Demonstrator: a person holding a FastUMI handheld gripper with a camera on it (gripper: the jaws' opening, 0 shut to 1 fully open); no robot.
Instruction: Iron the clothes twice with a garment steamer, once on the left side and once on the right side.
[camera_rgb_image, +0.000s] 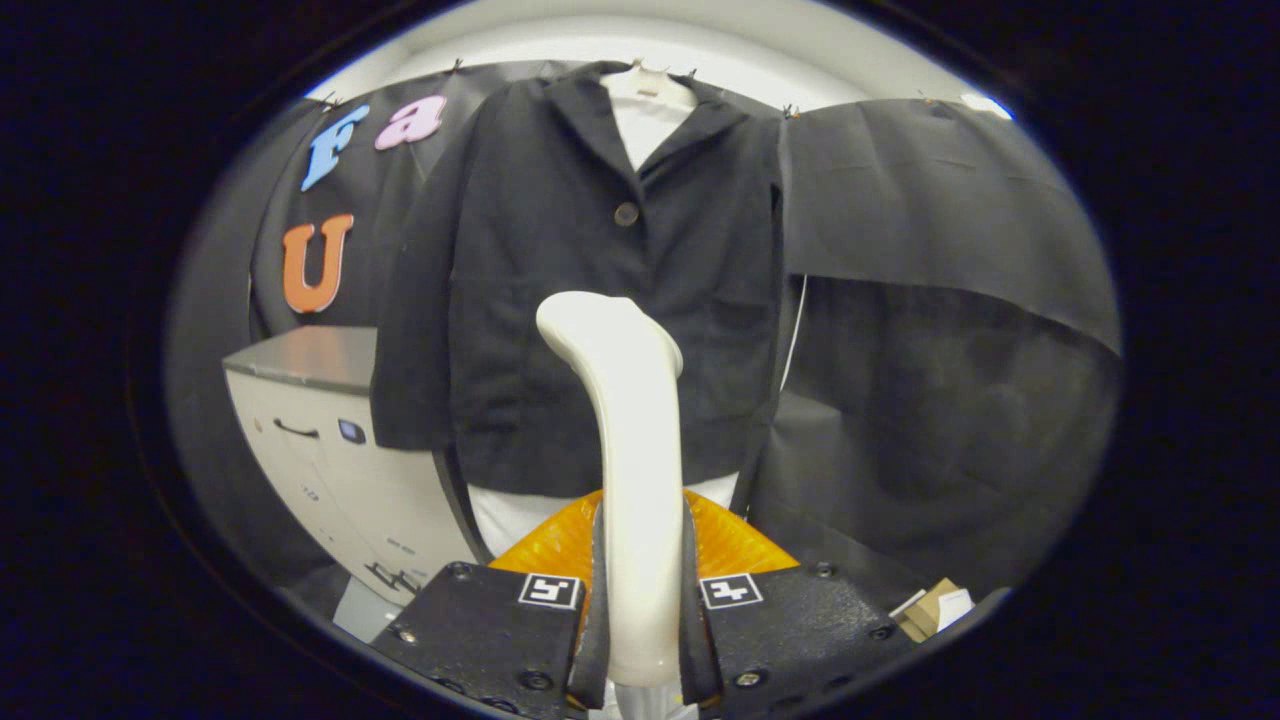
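Steamer handle (640, 480) sits upright between my gripper (640, 625) fingers, both pads pressed against its sides, so I have it clamped low on the shaft. Its white neck rises ahead of the fingers and curls over to the left at the top, the head ending level with the middle of the jacket. Just behind the handle's base I see a ribbed orange part (730, 540), partly hidden by the fingers. Beyond that hangs the dark jacket (560, 300) on a hanger (648, 82), over a white garment (645, 125) that shows at the collar and below the hem. I can't tell whether the steamer head touches the cloth. The jacket's left sleeve edge hangs in front of a pale cabinet (330, 440); its right edge borders the black cloth wall (940, 300), with open room on that side. A small cardboard box (930, 608) lies low to the right of the fingers.
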